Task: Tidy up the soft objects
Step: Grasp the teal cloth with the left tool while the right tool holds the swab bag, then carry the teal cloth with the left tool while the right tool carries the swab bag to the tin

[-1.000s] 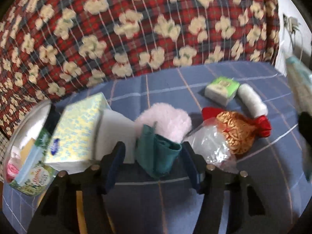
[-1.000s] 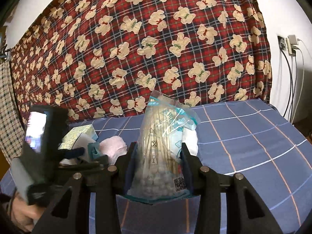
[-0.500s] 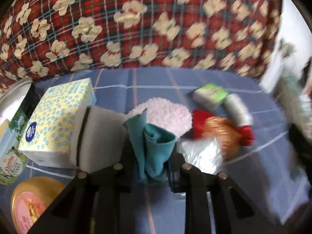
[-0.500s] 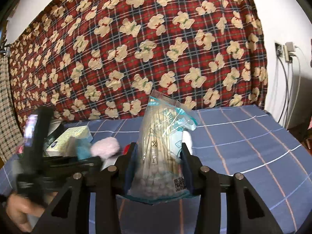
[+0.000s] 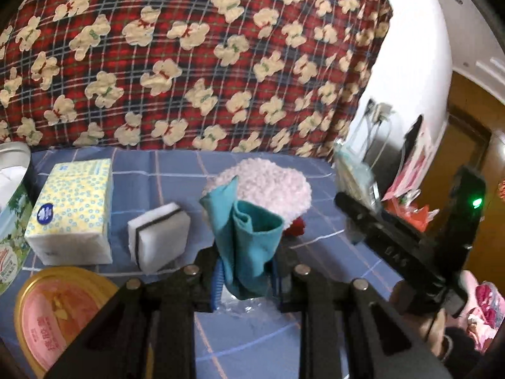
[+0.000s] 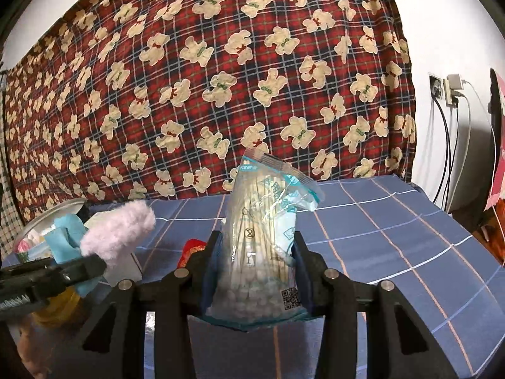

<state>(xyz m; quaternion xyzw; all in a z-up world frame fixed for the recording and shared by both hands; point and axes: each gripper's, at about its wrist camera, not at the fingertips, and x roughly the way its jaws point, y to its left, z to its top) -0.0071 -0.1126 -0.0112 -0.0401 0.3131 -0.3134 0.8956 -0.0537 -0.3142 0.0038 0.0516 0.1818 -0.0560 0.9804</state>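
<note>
Blue checked cloth [image 6: 394, 230] over the table, red plaid hanging [image 6: 221, 79] with cream bears behind, white wall with plugs and cables at right.

Nearest in the left wrist view: left gripper [image 5: 246, 276], jaws pressed onto a folded teal cloth [image 5: 249, 237], lifted clear of the table and standing up between the pads. Just closed on it within the last second. Crinkled clear plastic [image 5: 249, 309] right under the jaws. At lower left a round tin lid [image 5: 53, 309], gold rim and pink face. Further, a white sponge [image 5: 159, 237] with dark stripe, beside a yellow-patterned tissue pack [image 5: 72, 211]. Behind the teal cloth a fluffy pink puff [image 5: 274, 189], something red just beside it. At far left edge a tall printed can [image 5: 12, 208].

Right gripper [image 6: 255, 271] pinching upright a clear bag of cotton swabs [image 6: 262, 237], above the table, jaws partly apart around the bag.
</note>
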